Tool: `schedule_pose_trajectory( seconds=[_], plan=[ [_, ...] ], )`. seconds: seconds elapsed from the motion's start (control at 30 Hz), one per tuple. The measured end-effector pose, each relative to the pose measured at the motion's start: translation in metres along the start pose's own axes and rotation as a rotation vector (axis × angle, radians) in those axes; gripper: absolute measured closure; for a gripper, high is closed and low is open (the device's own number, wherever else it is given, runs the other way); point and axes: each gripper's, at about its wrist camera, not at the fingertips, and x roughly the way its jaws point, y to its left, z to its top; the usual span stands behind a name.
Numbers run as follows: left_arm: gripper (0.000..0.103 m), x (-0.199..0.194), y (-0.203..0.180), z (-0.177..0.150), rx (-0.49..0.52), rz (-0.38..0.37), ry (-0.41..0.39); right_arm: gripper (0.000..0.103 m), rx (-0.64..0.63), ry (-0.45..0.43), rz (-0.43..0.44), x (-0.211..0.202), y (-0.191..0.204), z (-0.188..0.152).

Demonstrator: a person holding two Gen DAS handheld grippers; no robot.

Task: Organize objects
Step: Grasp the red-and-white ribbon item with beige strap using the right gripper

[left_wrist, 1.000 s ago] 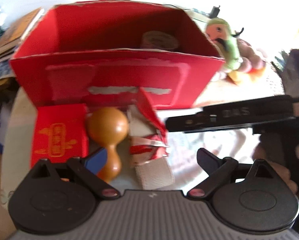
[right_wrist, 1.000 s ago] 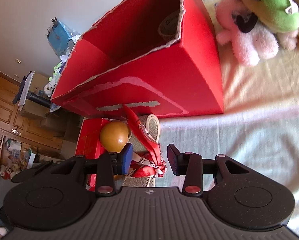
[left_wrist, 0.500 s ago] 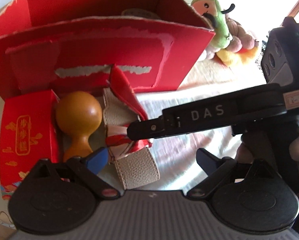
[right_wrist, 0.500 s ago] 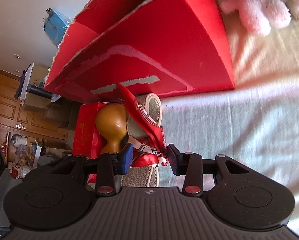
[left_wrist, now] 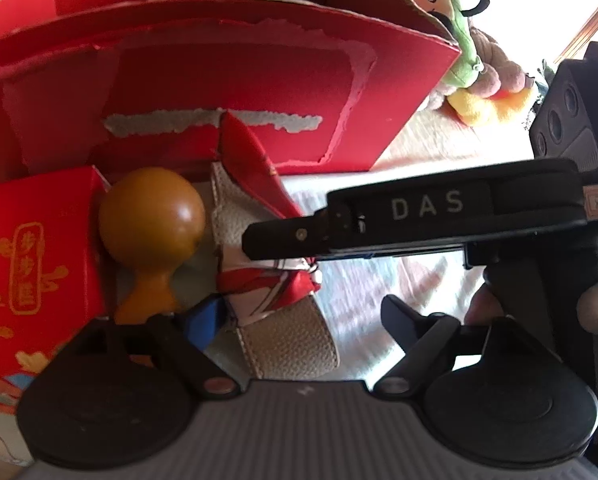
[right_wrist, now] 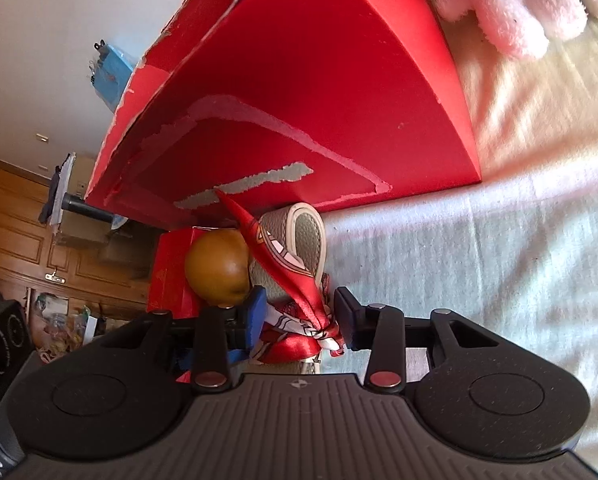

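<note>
The right hand-held gripper (right_wrist: 299,312) has its two fingers on either side of the red scarf knot (right_wrist: 299,332), and they have just been squeezing in; I cannot tell if they pinch it yet. The knot ties round a beige strap (left_wrist: 287,340). The strap's long way runs straight out from this gripper toward the big red box (right_wrist: 319,92). The left hand-held gripper (left_wrist: 295,316) is spread wide with nothing pinched, though its fingers have just been coming in a bit. The strap lies just ahead of it, between its fingers. To the left of the strap sit a brown gourd (left_wrist: 151,216) and a small red box (left_wrist: 35,256). The right one looks nearer the knot.
</note>
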Motion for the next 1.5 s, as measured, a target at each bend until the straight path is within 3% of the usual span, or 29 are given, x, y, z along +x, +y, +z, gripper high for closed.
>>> schedule_pose_trajectory(
  seconds=[0.17, 0.43, 0.53, 0.87, 1.07, 1.3, 1.43, 1.5],
  plan=[
    [0.015, 0.004, 0.0, 0.0, 0.007, -0.018, 0.005, 0.075, 0.013, 0.015, 0.026, -0.01, -0.012, 0.001],
    [0.015, 0.011, -0.016, 0.003, 0.069, -0.051, 0.021, 0.08, 0.005, -0.002, -0.001, -0.024, -0.011, 0.002],
    [0.014, 0.015, -0.024, 0.002, 0.114, -0.028, 0.034, 0.083, 0.018, -0.019, -0.007, -0.03, -0.017, 0.002],
    [0.02, 0.015, -0.026, 0.002, 0.128, 0.01, 0.04, 0.071, 0.0, -0.01, 0.0, -0.012, -0.008, 0.007],
    [0.021, 0.016, -0.032, -0.001, 0.161, 0.039, 0.033, 0.073, -0.028, 0.003, 0.008, -0.005, -0.006, 0.009],
    [0.037, 0.01, -0.039, 0.0, 0.186, 0.033, 0.023, 0.075, -0.004, -0.009, 0.006, -0.023, -0.015, 0.006],
    [0.053, 0.006, -0.053, 0.003, 0.253, 0.004, 0.022, 0.076, 0.032, -0.048, 0.001, -0.044, -0.023, 0.001],
    [0.056, 0.004, -0.063, 0.005, 0.296, -0.009, 0.014, 0.076, 0.048, -0.078, -0.009, -0.055, -0.027, -0.003]
  ],
)
